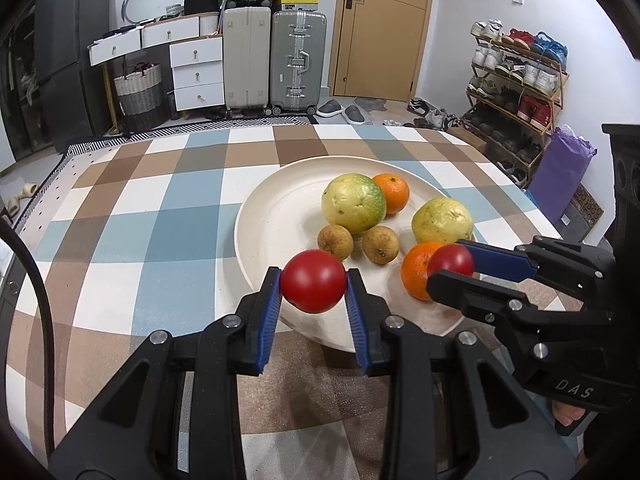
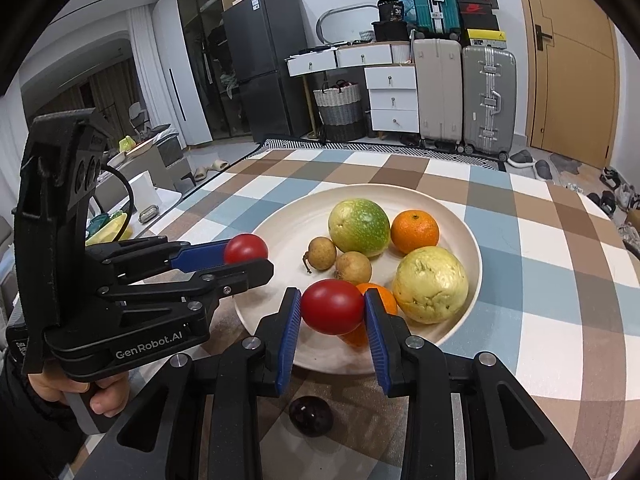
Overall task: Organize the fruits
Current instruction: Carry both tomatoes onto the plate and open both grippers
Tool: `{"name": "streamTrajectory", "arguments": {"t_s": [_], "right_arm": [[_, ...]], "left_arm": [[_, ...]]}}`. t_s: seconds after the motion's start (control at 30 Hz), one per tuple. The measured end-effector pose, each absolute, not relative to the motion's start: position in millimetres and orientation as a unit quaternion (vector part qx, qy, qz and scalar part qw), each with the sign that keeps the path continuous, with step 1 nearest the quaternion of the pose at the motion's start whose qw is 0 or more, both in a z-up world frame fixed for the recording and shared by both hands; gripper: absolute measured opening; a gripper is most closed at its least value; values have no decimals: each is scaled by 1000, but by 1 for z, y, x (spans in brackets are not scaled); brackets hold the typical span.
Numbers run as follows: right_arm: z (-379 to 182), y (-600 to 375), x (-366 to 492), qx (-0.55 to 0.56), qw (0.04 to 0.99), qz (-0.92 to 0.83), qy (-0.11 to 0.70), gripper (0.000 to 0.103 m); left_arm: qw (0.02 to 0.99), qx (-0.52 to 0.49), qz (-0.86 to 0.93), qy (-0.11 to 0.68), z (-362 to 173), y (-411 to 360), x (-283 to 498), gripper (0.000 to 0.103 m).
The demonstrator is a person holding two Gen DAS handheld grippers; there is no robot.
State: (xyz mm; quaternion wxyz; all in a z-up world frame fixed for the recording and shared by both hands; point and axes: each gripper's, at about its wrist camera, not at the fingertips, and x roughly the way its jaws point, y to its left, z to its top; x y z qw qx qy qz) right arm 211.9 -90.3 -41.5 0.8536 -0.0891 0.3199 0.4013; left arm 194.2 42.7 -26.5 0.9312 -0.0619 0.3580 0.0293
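Left gripper (image 1: 313,286): I am holding a red tomato (image 1: 313,286) between its blue pads, jaws narrowed onto the fruit's sides.
Left tomato: it is hanging over the near rim of the plate (image 1: 276,208); nearly round, its slightly longer axis lying across the jaws, pad to pad. I cannot tell where its stem end is pointing.
Right gripper (image 2: 333,307): I am gripping a second tomato (image 2: 333,307) the same way, pads pressing on both sides.
Right tomato: it is sitting over the plate's near part, in front of an orange (image 2: 380,300); an oval with its long axis running left to right between the pads.
Plate: it is resting on the checked cloth (image 1: 160,208), carrying two green-yellow guavas (image 1: 354,204) (image 1: 442,221), two brown longans (image 1: 336,242) (image 1: 381,245) and a farther orange (image 1: 392,193).
Near orange: in the left view it is lying just behind the right gripper's tomato (image 1: 450,261).
Dark fruit (image 2: 311,416): it is lying on the cloth beneath the right gripper, off the plate.
Spacing: the two grippers are working side by side, close but apart, each tomato clear of the other.
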Motion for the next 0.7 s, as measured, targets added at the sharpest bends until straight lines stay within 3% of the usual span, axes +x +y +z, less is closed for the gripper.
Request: {"name": "streamTrajectory", "arguments": {"t_s": [0.2,0.33,0.6,0.7], "right_arm": [[-43,-90,212,-92,856,398,316,33],[-43,-90,211,-95,860,391,314,41],[-42,-94,209,-97,864,387,308,44],[-41,-95,208,-96,864,388,305,48]], "left_arm": [[930,-60,32,361,-29,42,193,29],[930,-60,32,361,-31,43,193,29],[931,-57,39,360,-32,43,190,30],[930,-60,37,360,-32,43,188,37]]}}
